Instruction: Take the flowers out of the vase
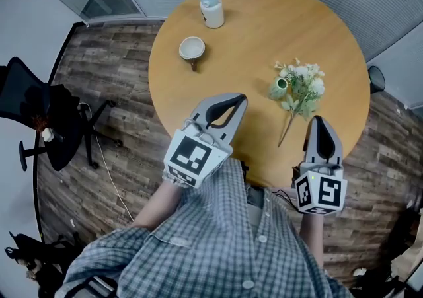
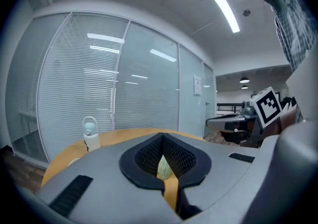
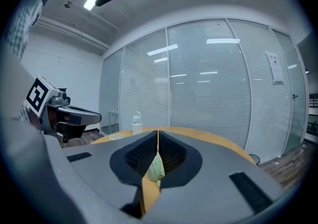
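Observation:
A bunch of white and pale green flowers (image 1: 303, 86) lies on the round wooden table (image 1: 264, 32), its thin stem (image 1: 287, 130) pointing toward me. A small green vase (image 1: 280, 86) sits against the blooms on their left; whether the stems are in it is unclear. My left gripper (image 1: 240, 99) hovers left of the bunch with its jaws together and nothing between them. My right gripper (image 1: 317, 120) sits just right of the stem's near end, also shut and empty. Through each gripper's hollow a pale green shape (image 2: 164, 167) (image 3: 156, 167) shows beyond the shut jaws.
A white bottle (image 1: 211, 4) with a pale blue cap stands at the table's far side, a white cup (image 1: 192, 47) nearer and to its left. A black office chair (image 1: 39, 115) stands on the wood floor to the left. Glass walls with blinds enclose the room.

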### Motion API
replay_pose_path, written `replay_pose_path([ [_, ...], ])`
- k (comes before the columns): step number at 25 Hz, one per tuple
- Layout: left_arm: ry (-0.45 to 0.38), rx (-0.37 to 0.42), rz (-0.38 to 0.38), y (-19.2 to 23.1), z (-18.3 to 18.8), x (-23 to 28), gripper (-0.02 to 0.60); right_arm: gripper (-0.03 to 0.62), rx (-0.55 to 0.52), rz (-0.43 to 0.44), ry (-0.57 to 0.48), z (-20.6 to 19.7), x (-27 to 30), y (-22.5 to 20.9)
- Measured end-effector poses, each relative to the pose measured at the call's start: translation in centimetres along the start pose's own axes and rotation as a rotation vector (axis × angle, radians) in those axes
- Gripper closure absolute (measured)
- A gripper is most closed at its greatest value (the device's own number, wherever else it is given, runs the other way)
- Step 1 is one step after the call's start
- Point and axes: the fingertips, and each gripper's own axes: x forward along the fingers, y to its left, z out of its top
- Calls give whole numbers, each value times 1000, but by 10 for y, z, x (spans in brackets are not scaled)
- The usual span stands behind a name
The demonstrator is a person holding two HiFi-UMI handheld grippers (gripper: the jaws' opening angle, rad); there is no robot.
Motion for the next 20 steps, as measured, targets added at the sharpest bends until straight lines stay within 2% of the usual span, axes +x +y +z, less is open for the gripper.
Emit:
replay_pose_path([
  [20,-43,30,6,-5,17,-9,574,582,-32,6,-38,11,-5,6],
])
